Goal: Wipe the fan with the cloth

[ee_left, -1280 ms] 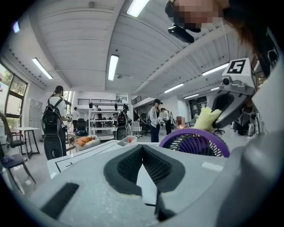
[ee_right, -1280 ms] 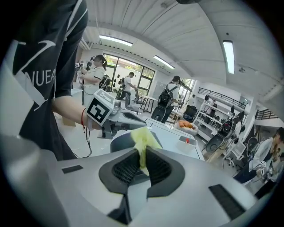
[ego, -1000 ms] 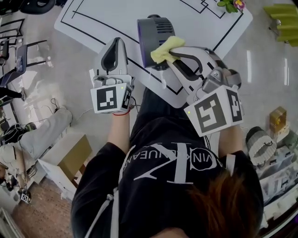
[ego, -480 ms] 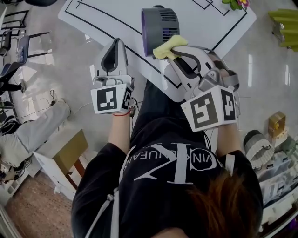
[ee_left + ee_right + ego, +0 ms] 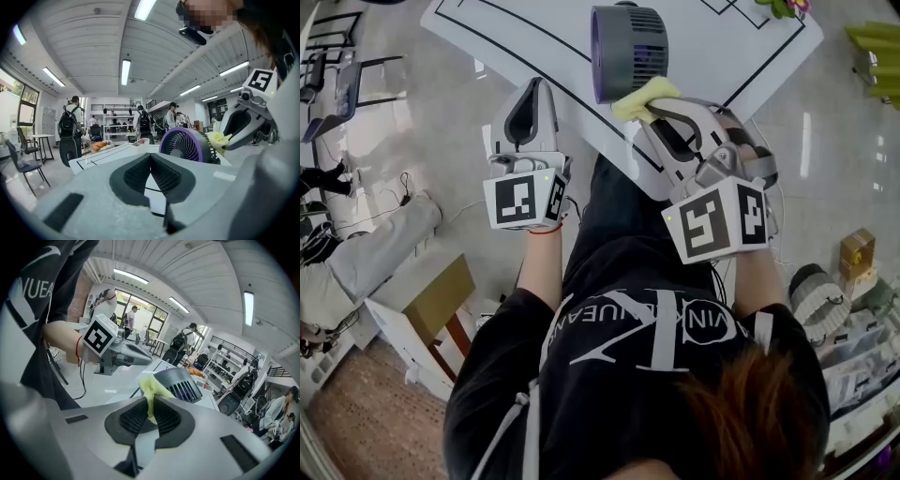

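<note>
A small grey fan point(image 5: 628, 52) with a purple front ring point(image 5: 187, 145) stands on the white table point(image 5: 525, 33), near its front edge. My right gripper point(image 5: 649, 111) is shut on a yellow cloth point(image 5: 644, 97), whose free end lies against the fan's grey housing point(image 5: 180, 379). In the right gripper view the cloth point(image 5: 152, 391) sticks up between the closed pads. My left gripper point(image 5: 532, 94) hangs left of the fan, off the table's edge, shut with nothing in it; its pads point(image 5: 151, 173) meet.
Black lines mark the white table point(image 5: 108, 157). A cardboard box point(image 5: 441, 309) and white shelf stand on the floor at lower left. Chairs point(image 5: 337, 84) are far left. Boxes and a roll point(image 5: 825, 291) crowd the right. People stand in the background by a shelf point(image 5: 110, 124).
The fan and table have shifted right and up in the head view. The right gripper with the cloth has stayed against the fan. The left gripper stays shut.
</note>
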The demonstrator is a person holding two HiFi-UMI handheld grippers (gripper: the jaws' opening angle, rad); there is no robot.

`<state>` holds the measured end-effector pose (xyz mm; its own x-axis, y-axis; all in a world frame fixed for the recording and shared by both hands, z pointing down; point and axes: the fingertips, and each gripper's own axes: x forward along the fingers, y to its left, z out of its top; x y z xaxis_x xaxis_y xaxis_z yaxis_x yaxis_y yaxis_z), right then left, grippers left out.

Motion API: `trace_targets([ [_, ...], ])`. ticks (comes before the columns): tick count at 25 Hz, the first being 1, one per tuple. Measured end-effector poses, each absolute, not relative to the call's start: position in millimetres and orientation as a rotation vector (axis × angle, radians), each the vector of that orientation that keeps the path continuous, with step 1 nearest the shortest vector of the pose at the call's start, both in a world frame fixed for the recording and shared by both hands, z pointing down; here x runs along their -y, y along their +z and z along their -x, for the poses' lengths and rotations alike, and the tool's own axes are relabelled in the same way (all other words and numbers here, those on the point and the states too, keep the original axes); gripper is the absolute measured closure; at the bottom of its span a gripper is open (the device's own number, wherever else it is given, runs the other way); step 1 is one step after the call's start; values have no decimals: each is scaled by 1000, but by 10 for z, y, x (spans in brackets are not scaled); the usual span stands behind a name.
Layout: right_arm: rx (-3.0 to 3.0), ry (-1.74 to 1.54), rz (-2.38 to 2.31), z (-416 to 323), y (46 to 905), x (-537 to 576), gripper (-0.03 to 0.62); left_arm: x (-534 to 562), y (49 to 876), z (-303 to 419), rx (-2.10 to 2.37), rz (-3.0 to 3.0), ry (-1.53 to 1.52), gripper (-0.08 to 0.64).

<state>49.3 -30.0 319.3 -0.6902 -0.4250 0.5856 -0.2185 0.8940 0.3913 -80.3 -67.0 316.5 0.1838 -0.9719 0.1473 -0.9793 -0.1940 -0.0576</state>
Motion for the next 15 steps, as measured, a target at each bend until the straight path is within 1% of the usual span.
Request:
trace_targets([
  [11,2374,-332,-431,-446,3419,281,560,812,3297,783,1923,-2378,245,551],
  [15,2445,-284,-405,-419,3274,217,560,810,3275,809,1924,-2382,241,551],
])
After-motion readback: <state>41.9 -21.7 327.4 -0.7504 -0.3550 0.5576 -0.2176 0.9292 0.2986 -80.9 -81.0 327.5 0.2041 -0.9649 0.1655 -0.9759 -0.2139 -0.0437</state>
